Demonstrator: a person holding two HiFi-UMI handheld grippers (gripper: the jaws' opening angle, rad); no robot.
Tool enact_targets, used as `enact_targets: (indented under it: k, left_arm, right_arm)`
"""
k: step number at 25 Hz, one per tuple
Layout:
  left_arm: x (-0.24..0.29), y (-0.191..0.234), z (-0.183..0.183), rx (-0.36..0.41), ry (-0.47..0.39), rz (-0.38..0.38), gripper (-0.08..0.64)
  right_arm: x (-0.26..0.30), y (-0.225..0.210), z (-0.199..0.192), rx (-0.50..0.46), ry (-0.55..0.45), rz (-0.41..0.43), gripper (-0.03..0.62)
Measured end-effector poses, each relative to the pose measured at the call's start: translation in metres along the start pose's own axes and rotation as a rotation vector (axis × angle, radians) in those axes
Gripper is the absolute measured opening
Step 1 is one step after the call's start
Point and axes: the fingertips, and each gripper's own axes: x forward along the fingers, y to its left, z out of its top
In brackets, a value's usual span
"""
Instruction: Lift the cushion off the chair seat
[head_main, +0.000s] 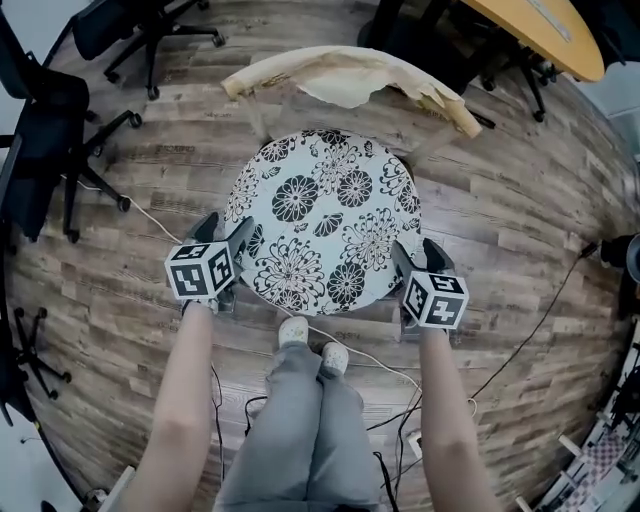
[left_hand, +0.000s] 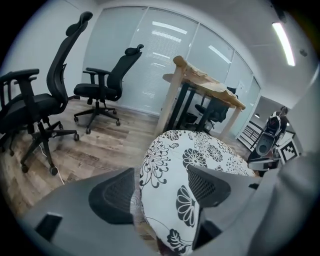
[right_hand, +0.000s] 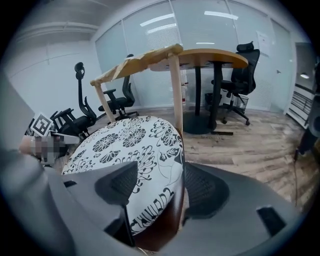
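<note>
A round white cushion (head_main: 320, 215) with black flower print lies on the chair seat, whose dark wooden rim (right_hand: 161, 227) shows under it. My left gripper (head_main: 228, 232) stands open at the cushion's front left edge. In the left gripper view the cushion (left_hand: 200, 150) rim sits between the wide jaws of that gripper (left_hand: 160, 192), one pad above the top face. My right gripper (head_main: 415, 250) is open at the front right edge. In the right gripper view the cushion (right_hand: 130, 140) edge lies between the spread jaws of that gripper (right_hand: 160, 187).
The chair's pale wooden backrest (head_main: 350, 75) rises beyond the cushion. Black office chairs (head_main: 50, 130) stand at the left and a round wooden table (head_main: 545, 30) at the upper right. Cables (head_main: 520, 330) trail over the wood floor. The person's legs and shoes (head_main: 310, 345) are just before the seat.
</note>
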Motion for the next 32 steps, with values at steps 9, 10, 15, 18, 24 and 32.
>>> enact_targets:
  k: [9,10,15,18,24,32]
  left_arm:
    - [0.026,0.011,-0.024,-0.029,0.024,-0.045,0.249]
    - [0.025,0.011,-0.023,-0.020,0.012,-0.041,0.220]
    - [0.013,0.011,-0.012,0.039,-0.032,-0.005,0.049]
    - [0.004,0.004,-0.006,0.070,-0.037,-0.007,0.034]
    - [-0.020,-0.013,0.010,0.092,-0.062,-0.004,0.029]
    - [-0.065,-0.036,0.032,0.098,-0.100,-0.016,0.029]
  right_arm:
    - [0.027,-0.009,-0.020,-0.003,0.013,-0.045,0.241]
    - [0.027,-0.007,-0.019,-0.020,0.006,-0.051,0.198]
    - [0.022,0.003,-0.008,-0.106,-0.006,-0.083,0.052]
    - [0.013,0.007,0.001,-0.162,-0.013,-0.117,0.044]
    - [-0.012,0.017,0.021,-0.181,-0.060,-0.115,0.043]
    - [-0.058,0.028,0.046,-0.148,-0.097,-0.123,0.043]
